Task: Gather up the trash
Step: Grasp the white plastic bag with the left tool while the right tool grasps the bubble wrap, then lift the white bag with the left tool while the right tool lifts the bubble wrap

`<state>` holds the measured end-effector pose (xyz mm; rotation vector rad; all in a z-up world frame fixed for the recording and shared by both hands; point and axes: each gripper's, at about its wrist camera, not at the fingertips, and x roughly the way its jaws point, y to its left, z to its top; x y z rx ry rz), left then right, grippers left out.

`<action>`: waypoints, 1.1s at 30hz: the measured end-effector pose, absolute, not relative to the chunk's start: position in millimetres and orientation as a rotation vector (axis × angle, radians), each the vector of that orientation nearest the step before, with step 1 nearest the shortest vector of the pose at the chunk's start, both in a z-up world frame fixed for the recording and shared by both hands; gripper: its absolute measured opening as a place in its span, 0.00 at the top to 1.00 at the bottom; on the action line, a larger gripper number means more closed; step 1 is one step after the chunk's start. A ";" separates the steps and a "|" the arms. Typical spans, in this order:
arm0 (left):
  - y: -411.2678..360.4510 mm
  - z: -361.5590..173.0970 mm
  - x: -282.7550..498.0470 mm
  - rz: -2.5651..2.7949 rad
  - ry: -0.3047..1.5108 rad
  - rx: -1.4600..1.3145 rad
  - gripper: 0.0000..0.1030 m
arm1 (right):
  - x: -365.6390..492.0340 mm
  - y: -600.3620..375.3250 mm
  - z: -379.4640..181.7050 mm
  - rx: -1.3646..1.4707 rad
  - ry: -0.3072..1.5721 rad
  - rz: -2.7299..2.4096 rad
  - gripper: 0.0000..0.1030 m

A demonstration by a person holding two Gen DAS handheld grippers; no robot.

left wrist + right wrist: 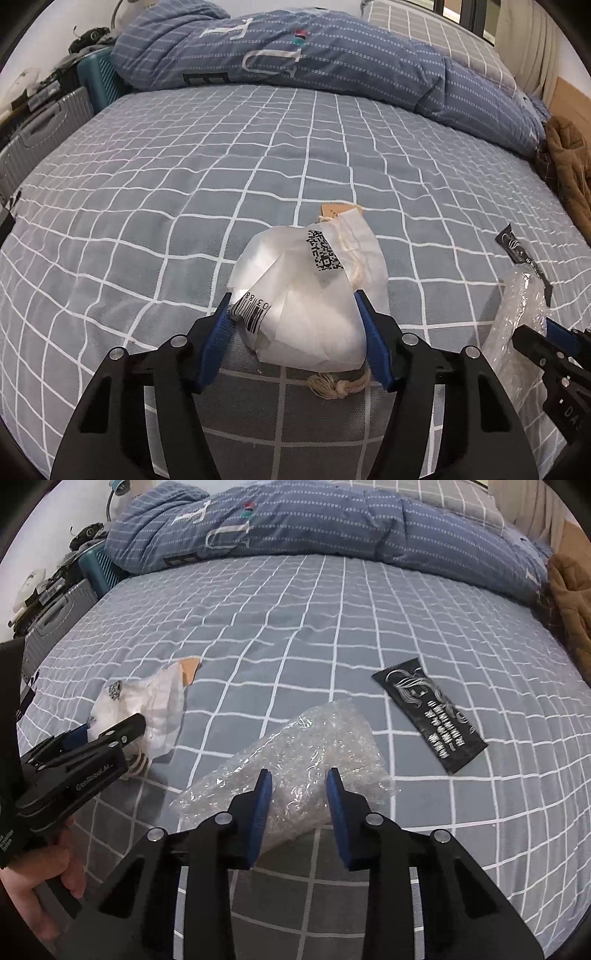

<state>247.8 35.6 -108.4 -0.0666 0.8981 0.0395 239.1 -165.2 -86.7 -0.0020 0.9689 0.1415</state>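
the left gripper (293,301) has its blue-padded fingers spread wide on either side of a crumpled white paper bag (306,299), the pads right against the bag's flanks; whether they press in or only flank it cannot be told. the bag is a rounded, creased lump printed with a qr code and a barcode, a frayed beige cord knotted at its near end, and a small tan tag (338,209) poking out behind it. it sits on the bed sheet (184,166), a soft grey-blue cloth ruled with thin white grid lines.

the right gripper (298,775) is parted too, its flat blue pads straddling a wad of clear bubble wrap (306,749), crinkly and glossy, lying on the sheet just right of the paper bag. the pads stand apart over the wrap's near edge without visibly squeezing it.

further right, apart from both, a flat black sachet (430,716) with silver print lies slantwise on the sheet. a puffy blue quilt (295,55) is bunched along the far side, and a brown fleecy garment (572,602) slumps at the right edge.
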 end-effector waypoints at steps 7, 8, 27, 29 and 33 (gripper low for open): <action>40.6 -80.3 237.2 0.030 0.848 -0.092 0.40 | 234.5 -173.9 -71.3 0.019 0.927 0.130 0.72; 40.6 -74.5 234.8 0.028 0.838 -0.095 0.40 | 233.8 -175.3 -67.8 0.021 0.917 0.128 0.72; 18.7 -19.1 189.3 -0.028 0.770 -0.078 0.40 | 196.5 -184.3 -13.3 -0.001 0.750 0.099 0.72; 18.2 -15.8 183.2 -0.034 0.770 -0.078 0.40 | 192.3 -186.6 -7.9 -0.001 0.736 0.099 0.72; 16.5 -11.3 169.7 -0.034 0.760 -0.068 0.40 | 179.9 -188.6 3.1 -0.006 0.708 0.111 0.72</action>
